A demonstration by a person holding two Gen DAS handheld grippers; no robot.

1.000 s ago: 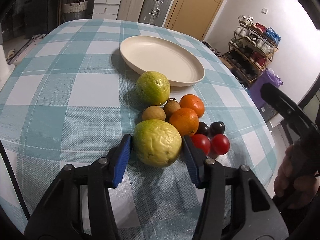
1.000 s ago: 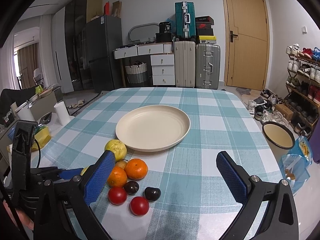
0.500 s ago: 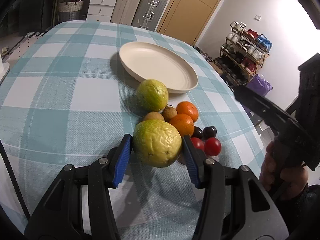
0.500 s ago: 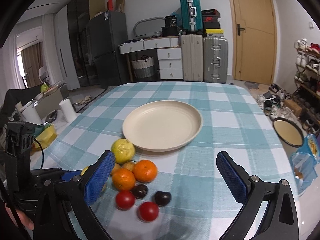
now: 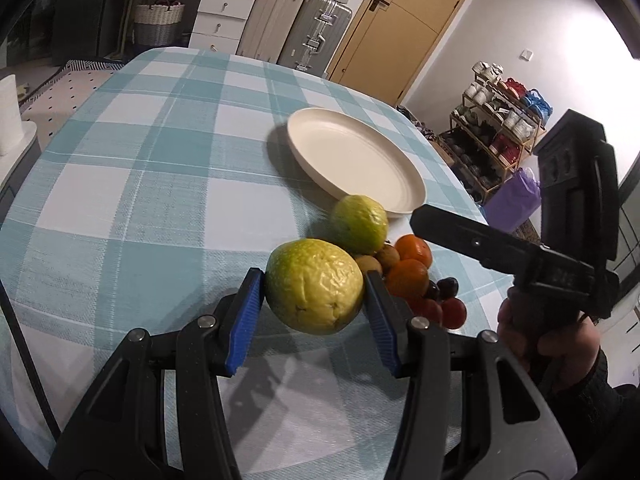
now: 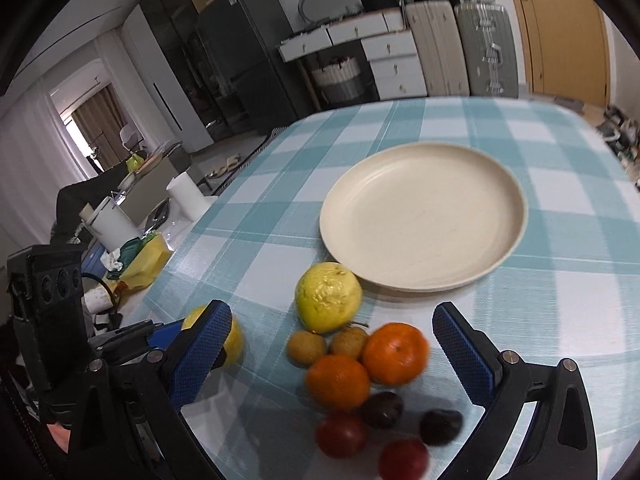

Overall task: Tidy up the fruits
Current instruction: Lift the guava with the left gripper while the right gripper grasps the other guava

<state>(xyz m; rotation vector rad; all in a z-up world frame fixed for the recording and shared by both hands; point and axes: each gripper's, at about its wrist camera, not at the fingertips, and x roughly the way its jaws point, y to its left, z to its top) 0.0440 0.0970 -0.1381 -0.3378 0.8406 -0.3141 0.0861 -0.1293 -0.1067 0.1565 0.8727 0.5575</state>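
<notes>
My left gripper [image 5: 314,300] is shut on a wrinkled yellow-green guava [image 5: 314,291], held just above the checked cloth. A second guava [image 5: 359,224] lies beside the cream plate [image 5: 352,160]. Two oranges [image 6: 394,354], two small brown fruits [image 6: 307,348], two red tomatoes [image 6: 341,434] and two dark plums [image 6: 383,409] cluster in front of my right gripper [image 6: 342,352], which stands open over them with nothing between its fingers. In the right wrist view the held guava [image 6: 236,338] peeks out behind the left blue pad, and the plate [image 6: 424,216] has nothing on it.
The table's right edge drops off close behind the fruit cluster; a shoe rack [image 5: 504,120] and a purple bag [image 5: 514,200] stand beyond it. A paper roll [image 6: 186,196] and yellow packaging [image 6: 146,258] sit off the table's left side. Suitcases and drawers line the far wall.
My left gripper has lifted the guava off the cloth and carried it away from the cluster. My right gripper has swung in and dipped lower over the oranges and tomatoes.
</notes>
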